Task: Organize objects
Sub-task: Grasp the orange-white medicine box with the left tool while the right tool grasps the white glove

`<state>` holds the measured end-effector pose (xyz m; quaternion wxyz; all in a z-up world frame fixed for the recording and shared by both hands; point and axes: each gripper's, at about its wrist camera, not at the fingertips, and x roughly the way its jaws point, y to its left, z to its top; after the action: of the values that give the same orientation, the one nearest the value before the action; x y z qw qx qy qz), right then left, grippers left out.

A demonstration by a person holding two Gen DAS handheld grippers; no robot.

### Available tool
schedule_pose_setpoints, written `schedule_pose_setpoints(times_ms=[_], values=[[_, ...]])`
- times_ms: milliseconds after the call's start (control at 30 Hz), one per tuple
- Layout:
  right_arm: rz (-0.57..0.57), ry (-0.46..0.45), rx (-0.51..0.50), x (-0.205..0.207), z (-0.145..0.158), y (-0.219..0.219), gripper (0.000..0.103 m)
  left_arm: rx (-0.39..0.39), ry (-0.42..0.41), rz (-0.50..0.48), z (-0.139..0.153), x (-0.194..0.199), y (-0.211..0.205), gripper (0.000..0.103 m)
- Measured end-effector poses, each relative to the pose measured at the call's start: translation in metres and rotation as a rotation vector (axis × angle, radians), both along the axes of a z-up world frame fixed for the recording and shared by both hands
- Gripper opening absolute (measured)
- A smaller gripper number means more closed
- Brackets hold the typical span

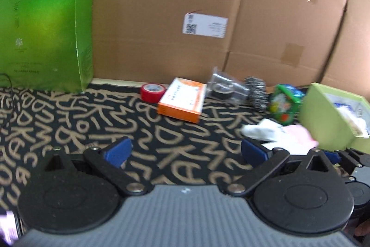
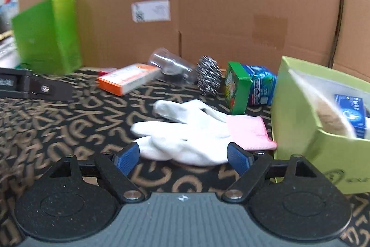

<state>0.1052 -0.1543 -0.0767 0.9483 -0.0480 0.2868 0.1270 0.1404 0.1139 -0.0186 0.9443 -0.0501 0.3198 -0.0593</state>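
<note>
Right tongs (image 2: 183,160) spread wide, blue pads either side of a white glove (image 2: 185,138) with a pink cuff, nothing pinched yet. Left tongs (image 1: 186,152) likewise spread and empty, hanging over bare patterned cloth on the counter (image 1: 104,112).

Glove lying flat near the counter's right side, cuff just beside the light green open box (image 2: 323,131), which already holds some packets. Along the far edge, against the cardboard wall (image 2: 208,4): red tape roll (image 1: 152,92), orange box (image 1: 182,100), clear plastic cup (image 2: 171,65) on its side, steel scourer (image 2: 208,78), green packet (image 2: 238,87). Tall green box (image 1: 46,34) standing at the far left corner.

Judged step: closing in on the glove for a drop into the light green box.

Risks from here:
- Limp fabric, so a shallow pinch likely to catch a single finger and leave the rest dragging, or snag the cloth beneath and pull it.
- Right pad close to the light green box; a sideways sweep apt to shove or tip it.
- Both views blurred, so a rushed closing could miss the glove altogether.
- Cup free to roll along the far edge if nudged.
</note>
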Motion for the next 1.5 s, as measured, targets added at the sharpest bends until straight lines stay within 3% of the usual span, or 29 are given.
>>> schedule_pose_setpoints(times_ms=[133,200,233,267,333,567,600,633,667,733,967,1133,1200,1267,1367,1500], values=[[-0.008,0.039,-0.001,0.015,-0.01,0.002,0.084,0.014,0.028,0.013,-0.006,0.04,0.004,0.103],[0.009,0.035,0.031,0.015,-0.011,-0.001,0.057,0.021,0.046,0.009,-0.011,0.06,0.002,0.103],[0.012,0.029,0.033,0.013,-0.009,-0.002,0.027,0.032,0.057,0.014,-0.015,0.069,-0.001,0.103],[0.011,0.031,0.023,0.013,-0.008,-0.002,0.018,0.045,0.071,0.016,-0.018,0.077,-0.004,0.103],[0.025,0.038,0.026,0.011,-0.006,-0.004,0.013,0.064,0.098,0.01,-0.024,0.093,-0.011,0.103],[0.084,0.049,0.052,-0.01,0.002,-0.011,0.012,0.098,0.13,0.026,-0.042,0.128,-0.025,0.102],[0.1,0.055,0.066,-0.014,0.004,-0.012,0.012,0.092,0.144,0.025,-0.045,0.131,-0.025,0.09],[0.118,0.059,0.078,-0.017,0.006,-0.012,0.012,0.088,0.147,0.023,-0.047,0.133,-0.025,0.087],[0.135,0.06,0.081,-0.022,0.007,-0.012,0.012,0.105,0.132,0.026,-0.047,0.13,-0.026,0.077],[0.17,0.06,0.083,-0.031,0.01,-0.01,0.012,0.134,0.132,0.009,-0.046,0.123,-0.029,0.071],[0.261,0.103,0.073,-0.073,0.009,-0.012,0.012,0.165,0.144,-0.056,-0.045,0.055,-0.029,0.069],[0.219,0.134,0.024,-0.103,0.009,-0.027,0.013,0.104,0.163,-0.124,-0.035,-0.018,-0.016,0.071],[0.18,0.133,0.055,-0.108,0.013,-0.035,0.025,0.109,0.139,-0.139,-0.028,-0.032,-0.017,0.097],[0.144,0.145,0.087,-0.108,0.016,-0.039,0.062,0.144,0.07,-0.118,-0.02,-0.041,-0.023,0.103],[0.101,0.122,0.08,-0.104,0.015,-0.036,0.067,0.199,0.033,-0.126,-0.014,-0.033,-0.031,0.103],[0.097,0.139,0.01,-0.092,0.006,-0.024,0.069,0.212,0.131,-0.156,-0.03,-0.007,-0.037,0.103]])
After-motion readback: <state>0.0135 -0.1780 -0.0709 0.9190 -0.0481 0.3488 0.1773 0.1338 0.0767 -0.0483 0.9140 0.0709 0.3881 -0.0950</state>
